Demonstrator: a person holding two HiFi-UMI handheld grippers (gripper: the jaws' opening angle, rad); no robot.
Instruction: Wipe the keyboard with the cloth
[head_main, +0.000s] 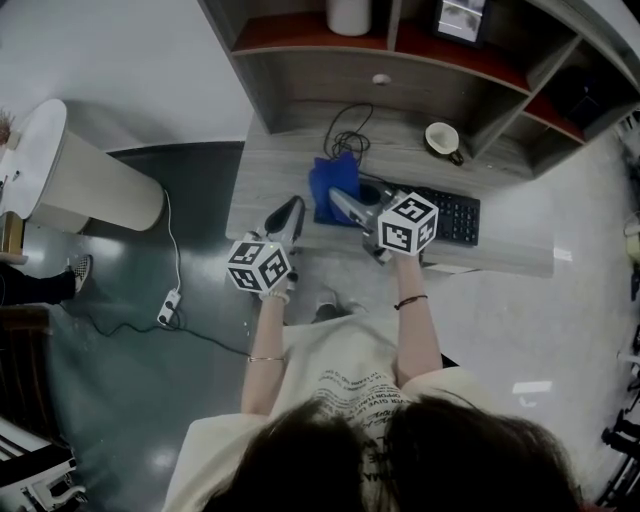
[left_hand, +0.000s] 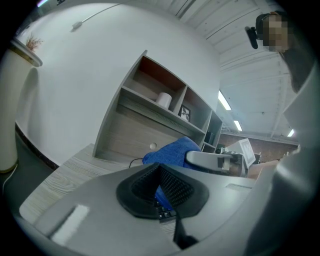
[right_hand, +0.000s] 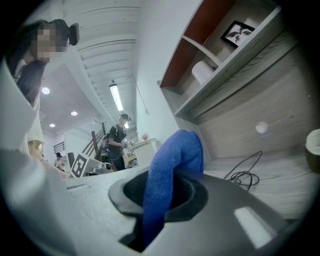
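Catalogue, nearest item first.

1. One person, seen from above: dark hair (head_main: 420, 455), a white printed T-shirt (head_main: 350, 385), and one bracelet on each wrist.
2. Two hand-held grippers, each with one marker cube.
   - Left gripper (head_main: 292, 207): it is over the desk's front edge, left of the cloth. Its jaws are drawn together at the tips with nothing between them. Blue fabric and a few black keys show through the slit below the pads.
   - Right gripper (head_main: 342, 200): its jaws are clamped on the cloth, which rises in a fold out of the grip.
3. One blue cloth (head_main: 333, 183): pinched by the right gripper, it spreads over the desk at the keyboard's left end. Whether it covers any keys cannot be told.
4. One black keyboard (head_main: 452, 216): it lies flat near the front edge of the desk, right of the cloth, partly under the right gripper's cube.
5. One grey wood-grain desk (head_main: 285, 140) with a shelf unit above and one round drawer knob (head_main: 381, 79).
6. One cup (head_main: 441, 138) with a handle, behind the keyboard and well apart from it.
7. One black cable (head_main: 348, 132), coiled behind the cloth.
8. On the shelf: one white roll (head_main: 349, 14) and one framed picture (head_main: 460, 17).
9. On the floor, left: one white power strip (head_main: 170, 304).
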